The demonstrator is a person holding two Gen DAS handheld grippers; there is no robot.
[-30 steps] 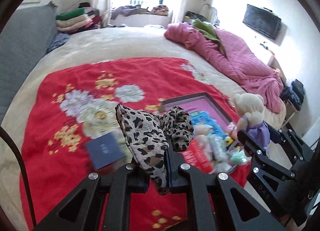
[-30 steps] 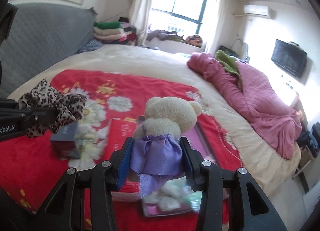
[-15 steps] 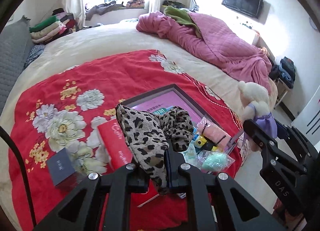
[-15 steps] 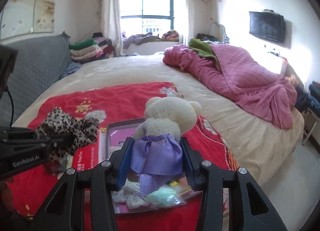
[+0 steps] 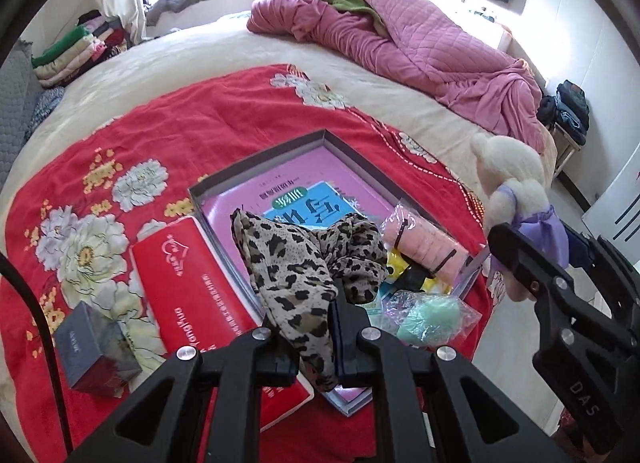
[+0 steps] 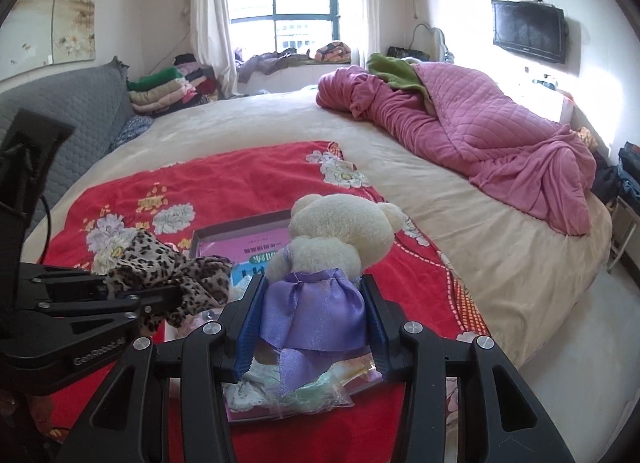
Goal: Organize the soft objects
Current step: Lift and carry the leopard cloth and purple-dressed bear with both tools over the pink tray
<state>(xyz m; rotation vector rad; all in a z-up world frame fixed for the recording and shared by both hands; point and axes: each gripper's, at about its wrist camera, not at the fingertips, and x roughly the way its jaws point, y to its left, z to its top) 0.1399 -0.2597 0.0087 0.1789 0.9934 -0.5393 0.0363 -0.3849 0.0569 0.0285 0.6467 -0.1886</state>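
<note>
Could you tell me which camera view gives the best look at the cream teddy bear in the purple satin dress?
The right wrist view: the cream teddy bear in the purple satin dress sits centred and close, its back to the camera, clamped at the skirt by the right gripper. The left wrist view catches it only small, from the side, at the right edge.

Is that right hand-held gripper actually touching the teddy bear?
Touching. The right wrist view shows the right hand-held gripper with both blue pads pressed against the teddy bear at its purple dress.
</note>
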